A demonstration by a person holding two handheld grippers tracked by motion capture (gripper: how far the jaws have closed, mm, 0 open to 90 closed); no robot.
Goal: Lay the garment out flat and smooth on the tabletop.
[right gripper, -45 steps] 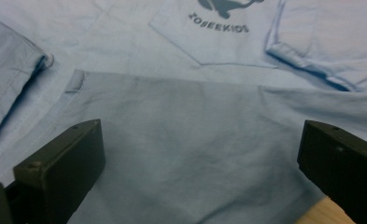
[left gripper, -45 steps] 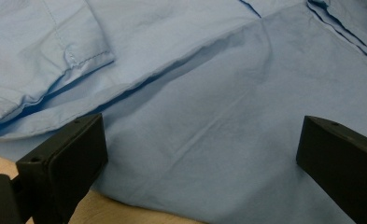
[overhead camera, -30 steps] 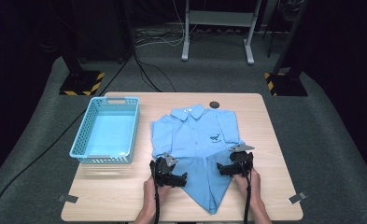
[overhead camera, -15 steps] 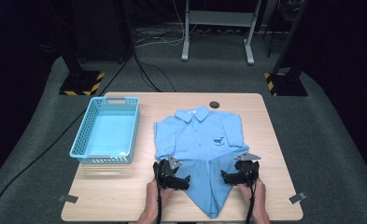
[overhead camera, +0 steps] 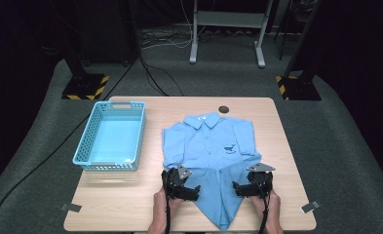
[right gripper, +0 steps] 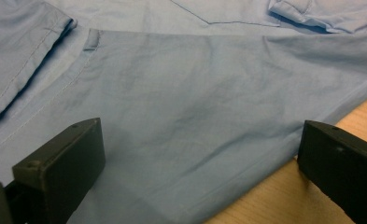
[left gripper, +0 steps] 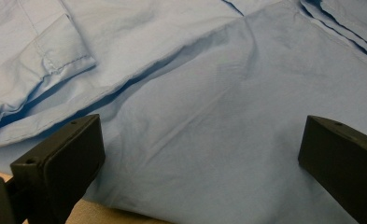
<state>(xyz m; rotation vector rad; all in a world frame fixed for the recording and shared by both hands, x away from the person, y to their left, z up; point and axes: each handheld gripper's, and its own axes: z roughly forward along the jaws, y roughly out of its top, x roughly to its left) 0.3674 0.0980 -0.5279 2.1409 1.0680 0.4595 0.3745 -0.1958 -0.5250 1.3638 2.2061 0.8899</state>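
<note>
A light blue short-sleeved shirt lies face up on the wooden table, collar at the far end, its lower part drawn into a point toward the near edge. My left gripper rests at the shirt's lower left edge, jaws wide apart over the cloth. My right gripper sits at the lower right edge, jaws also wide apart over the fabric, with bare table under its right jaw. Neither holds anything.
A light blue plastic basket stands on the table's left half. A small dark round disc is set in the tabletop beyond the collar. Tape marks sit near the front corners. Stands and cables cover the floor behind.
Both grippers have moved toward the near edge of the table, along the shirt's lower part. The shirt's hem now ends in a longer point near the front edge.
</note>
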